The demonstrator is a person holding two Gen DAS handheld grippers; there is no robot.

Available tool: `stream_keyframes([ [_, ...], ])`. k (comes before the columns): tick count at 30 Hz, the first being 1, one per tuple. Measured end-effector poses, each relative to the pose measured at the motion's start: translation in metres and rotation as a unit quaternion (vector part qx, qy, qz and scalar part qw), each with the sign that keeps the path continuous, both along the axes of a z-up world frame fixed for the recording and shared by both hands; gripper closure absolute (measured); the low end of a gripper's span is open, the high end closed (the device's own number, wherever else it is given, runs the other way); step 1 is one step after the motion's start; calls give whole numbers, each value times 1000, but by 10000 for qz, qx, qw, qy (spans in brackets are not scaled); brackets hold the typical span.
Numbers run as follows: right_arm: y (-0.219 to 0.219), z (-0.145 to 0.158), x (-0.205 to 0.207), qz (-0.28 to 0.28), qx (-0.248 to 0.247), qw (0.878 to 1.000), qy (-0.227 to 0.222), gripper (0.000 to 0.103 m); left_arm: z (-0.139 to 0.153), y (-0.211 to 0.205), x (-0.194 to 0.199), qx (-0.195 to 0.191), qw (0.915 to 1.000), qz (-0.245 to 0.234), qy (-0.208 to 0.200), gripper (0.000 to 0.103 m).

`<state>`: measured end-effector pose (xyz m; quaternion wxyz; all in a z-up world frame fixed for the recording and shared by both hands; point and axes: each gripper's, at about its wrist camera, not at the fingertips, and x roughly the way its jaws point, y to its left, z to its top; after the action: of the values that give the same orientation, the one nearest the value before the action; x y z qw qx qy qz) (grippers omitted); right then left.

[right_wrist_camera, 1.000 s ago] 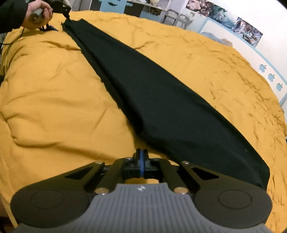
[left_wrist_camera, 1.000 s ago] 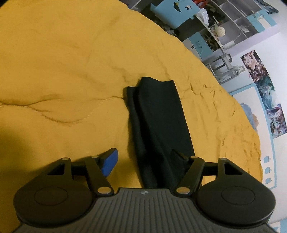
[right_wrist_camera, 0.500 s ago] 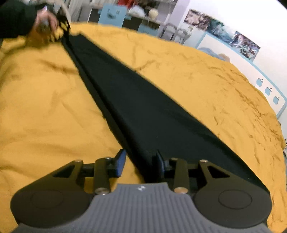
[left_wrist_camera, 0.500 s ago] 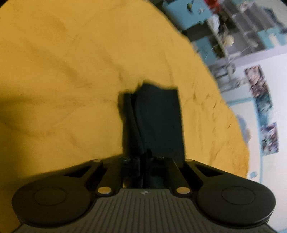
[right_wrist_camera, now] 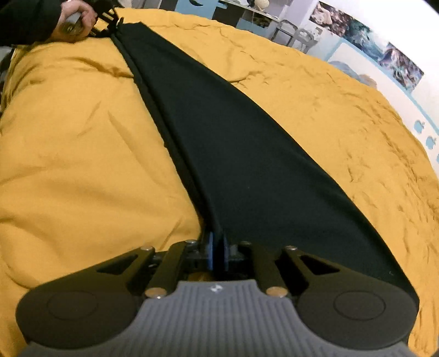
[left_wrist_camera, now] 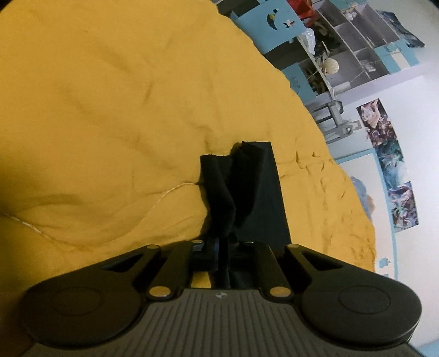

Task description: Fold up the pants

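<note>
The black pants [right_wrist_camera: 233, 131] lie folded lengthwise on the yellow bedspread [right_wrist_camera: 82, 153], stretched between my two grippers. My right gripper [right_wrist_camera: 216, 247] is shut on the near end's left edge. My left gripper [right_wrist_camera: 109, 20] shows far off at the top left, held by a hand, pinching the other end. In the left wrist view my left gripper [left_wrist_camera: 219, 247] is shut on a bunched fold of the pants [left_wrist_camera: 247, 192], lifted a little off the bedspread [left_wrist_camera: 109, 123].
Blue and grey shelves [left_wrist_camera: 343, 55] with clutter and a metal chair [left_wrist_camera: 332, 115] stand beyond the bed. Posters [left_wrist_camera: 384, 134] hang on the white wall along the bed's right side. The bedspread is wrinkled.
Both grippers have closed on the pants: the left one shut first, the right one opened and then shut on the near end. The left end of the fabric is now bunched and lifted.
</note>
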<state>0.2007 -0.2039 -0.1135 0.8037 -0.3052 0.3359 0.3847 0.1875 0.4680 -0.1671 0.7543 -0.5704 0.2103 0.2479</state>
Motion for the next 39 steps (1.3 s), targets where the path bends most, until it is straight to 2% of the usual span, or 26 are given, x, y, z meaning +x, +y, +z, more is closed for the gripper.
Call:
stream_keyframes([
  [3, -19, 12, -2, -166, 316, 9991, 221, 88, -1, 6, -7, -249, 9991, 202, -263, 91],
  [5, -43, 21, 0, -540, 741, 9944, 524, 85, 0, 7, -12, -347, 9966, 469, -576, 90],
  [7, -65, 28, 1, -898, 991, 9889, 648, 82, -3, 14, -9, -615, 9925, 616, -855, 83],
  [8, -77, 30, 1, -1063, 1083, 9860, 694, 82, -4, 17, -8, -694, 9916, 655, -874, 81],
  [10, -99, 34, 1, -1370, 1230, 9802, 725, 82, -3, 23, 1, -704, 9941, 576, -596, 81],
  [12, -118, 37, 1, -1663, 1341, 9741, 747, 81, 0, 24, 14, -635, 9970, 355, -267, 82],
  [13, -126, 38, 1, -1820, 1398, 9706, 732, 81, 6, 24, 15, -485, 9978, 335, -320, 96],
  [14, -136, 40, 2, -2025, 1485, 9653, 721, 81, 15, 20, 8, -165, 9968, 594, -515, 99],
  [15, -148, 41, 3, -2234, 1583, 9591, 718, 81, 21, 16, -3, 139, 9921, 899, -858, 99],
  [16, -158, 42, 6, -2489, 1686, 9511, 710, 81, 20, 16, -9, 178, 9901, 1009, -963, 99],
  [17, -167, 43, 10, -2727, 1780, 9429, 704, 80, 14, 19, -7, 32, 9929, 984, -672, 98],
  [18, -178, 44, 12, -2996, 1896, 9322, 725, 78, 5, 23, -2, -180, 9961, 838, -193, 93],
  [19, -190, 43, 15, -3253, 2000, 9211, 762, 75, -2, 25, -1, -189, 9974, 695, -31, 93],
  [20, -202, 41, 17, -3548, 2100, 9074, 815, 69, -4, 26, -3, -130, 9979, 630, -98, 93],
  [22, -219, 38, 21, -4054, 2238, 8814, 932, 68, -5, 25, -5, -86, 9978, 615, -245, 92],
  [24, -239, 32, 22, -4618, 2450, 8460, 1051, 65, -7, 24, -7, -37, 9975, 637, -304, 92],
  [26, -263, 26, 20, -5227, 2775, 7979, 1146, 59, -6, 22, -3, 16, 9976, 626, -303, 92],
  [30, -306, 7, 16, -6188, 3787, 6732, 1432, 59, -11, 22, -16, 41, 9979, 560, -338, 92],
  [32, -320, -6, 14, -6378, 4260, 6234, 1517, 58, -5, 25, -7, 19, 9980, 533, -347, 92],
  [34, -327, -18, 16, -6364, 4633, 5938, 1666, 57, -5, 26, -9, 21, 9981, 504, -346, 92],
  [35, -329, -22, 18, -6344, 4763, 5843, 1708, 57, -5, 27, -8, 27, 9982, 489, -338, 92],
  [39, -324, -30, 30, -6289, 5018, 5702, 1660, 58, -4, 29, -7, 64, 9985, 467, -295, 92],
])
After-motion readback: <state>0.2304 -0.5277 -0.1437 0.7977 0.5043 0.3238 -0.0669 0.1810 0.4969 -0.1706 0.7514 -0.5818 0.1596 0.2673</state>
